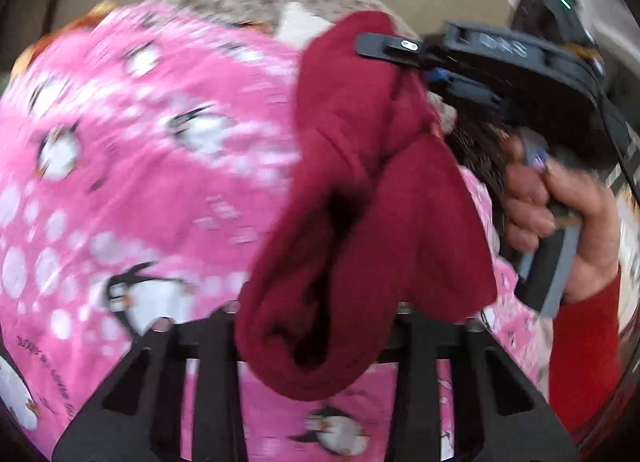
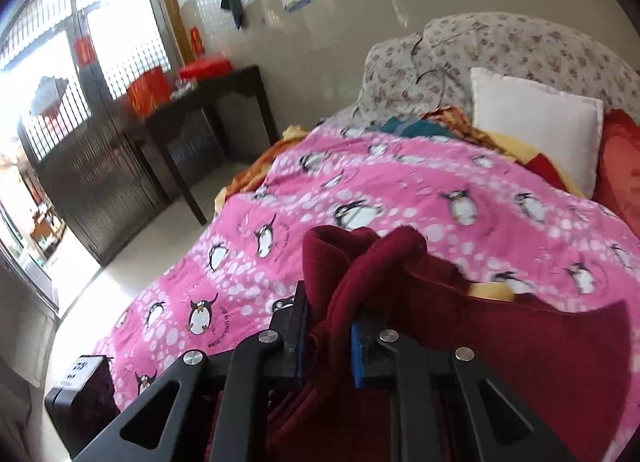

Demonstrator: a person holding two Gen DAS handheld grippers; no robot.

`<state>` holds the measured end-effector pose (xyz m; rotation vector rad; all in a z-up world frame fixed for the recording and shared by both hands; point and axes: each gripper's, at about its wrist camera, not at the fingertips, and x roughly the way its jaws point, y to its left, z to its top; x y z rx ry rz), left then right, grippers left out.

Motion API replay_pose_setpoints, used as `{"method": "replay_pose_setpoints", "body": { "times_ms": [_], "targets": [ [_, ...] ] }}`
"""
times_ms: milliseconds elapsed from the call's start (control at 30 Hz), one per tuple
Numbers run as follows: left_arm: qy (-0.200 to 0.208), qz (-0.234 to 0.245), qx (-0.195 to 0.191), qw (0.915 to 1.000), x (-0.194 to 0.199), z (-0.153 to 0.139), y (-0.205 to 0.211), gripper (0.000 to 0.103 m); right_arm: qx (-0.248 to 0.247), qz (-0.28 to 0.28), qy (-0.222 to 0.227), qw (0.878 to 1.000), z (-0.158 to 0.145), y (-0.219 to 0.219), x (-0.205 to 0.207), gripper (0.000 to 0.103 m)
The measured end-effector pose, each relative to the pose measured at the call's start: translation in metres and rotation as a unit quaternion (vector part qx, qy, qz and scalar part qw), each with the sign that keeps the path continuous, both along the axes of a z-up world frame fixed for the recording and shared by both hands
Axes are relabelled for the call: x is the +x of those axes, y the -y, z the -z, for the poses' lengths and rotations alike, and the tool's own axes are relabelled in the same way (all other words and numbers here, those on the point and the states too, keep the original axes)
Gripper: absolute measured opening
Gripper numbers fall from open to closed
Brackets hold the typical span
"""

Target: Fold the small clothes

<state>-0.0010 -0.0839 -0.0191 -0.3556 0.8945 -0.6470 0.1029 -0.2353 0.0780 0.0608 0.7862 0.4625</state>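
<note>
Right gripper (image 2: 332, 342) has its jaws pinched narrow on a bunched edge of the dark red garment (image 2: 460, 342), and the cloth spills off toward three o'clock in its own view, hanging over the pink penguin blanket (image 2: 360, 182). From the left wrist camera, that same garment (image 1: 360, 222) dangles right down the middle, top at one o'clock where the right gripper (image 1: 400, 58) bites it, bottom hem drooping to six o'clock, so its long axis runs nearly straight up and down.

The left gripper (image 1: 316, 346)? Its fingers sit low at six o'clock, and the hanging hem drapes right over the gap between them. Whether they are closed on the cloth or merely under it, I cannot tell; the fabric hides the tips.

That is the relation that counts: the free lower end lies directly ahead of the left gripper, nearer to it than to the right. My read is that the left side has the shorter reach to catch the bottom edge and spread the piece flat above the blanket. A white pillow (image 2: 536, 130) waits at one o'clock.
</note>
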Motion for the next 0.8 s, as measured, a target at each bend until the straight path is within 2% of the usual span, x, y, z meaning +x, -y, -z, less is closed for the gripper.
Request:
{"method": "replay_pose_setpoints", "body": {
  "times_ms": [133, 233, 300, 367, 467, 567, 667, 700, 733, 800],
  "targets": [
    [0.060, 0.059, 0.015, 0.9963, -0.026, -0.042, 0.056, 0.025, 0.013, 0.028, 0.029, 0.999, -0.024, 0.057, -0.023, 0.015],
    [0.074, 0.103, 0.016, 0.9918, -0.036, -0.058, 0.096, 0.025, 0.012, 0.054, 0.044, 0.997, -0.034, 0.104, -0.040, 0.014],
    [0.077, 0.128, 0.026, 0.9885, -0.037, -0.057, 0.131, 0.025, 0.004, 0.078, 0.044, 0.996, -0.030, 0.135, -0.047, 0.014],
    [0.070, 0.140, 0.039, 0.9868, -0.036, -0.047, 0.159, 0.025, -0.015, 0.119, 0.029, 0.992, -0.011, 0.167, -0.045, 0.014],
    [0.032, 0.154, 0.055, 0.9861, -0.029, -0.021, 0.195, 0.026, -0.028, 0.161, -0.004, 0.986, 0.026, 0.196, -0.037, 0.014],
    [0.016, 0.154, 0.053, 0.9865, -0.022, -0.016, 0.201, 0.032, -0.010, 0.179, -0.033, 0.983, 0.059, 0.215, -0.029, 0.014],
    [0.029, 0.175, 0.048, 0.9831, -0.032, -0.037, 0.183, 0.041, 0.008, 0.166, -0.026, 0.986, 0.049, 0.221, -0.033, 0.014],
    [0.038, 0.177, 0.049, 0.9823, -0.036, -0.042, 0.178, 0.049, 0.002, 0.159, -0.018, 0.987, 0.043, 0.218, -0.037, 0.014],
    [0.055, 0.178, 0.052, 0.9811, -0.041, -0.049, 0.169, 0.063, -0.006, 0.155, -0.011, 0.988, 0.038, 0.216, -0.039, 0.014],
    [0.088, 0.163, 0.062, 0.9807, -0.044, -0.057, 0.154, 0.074, -0.026, 0.151, 0.005, 0.988, 0.031, 0.212, -0.044, 0.014]
  ]
}}
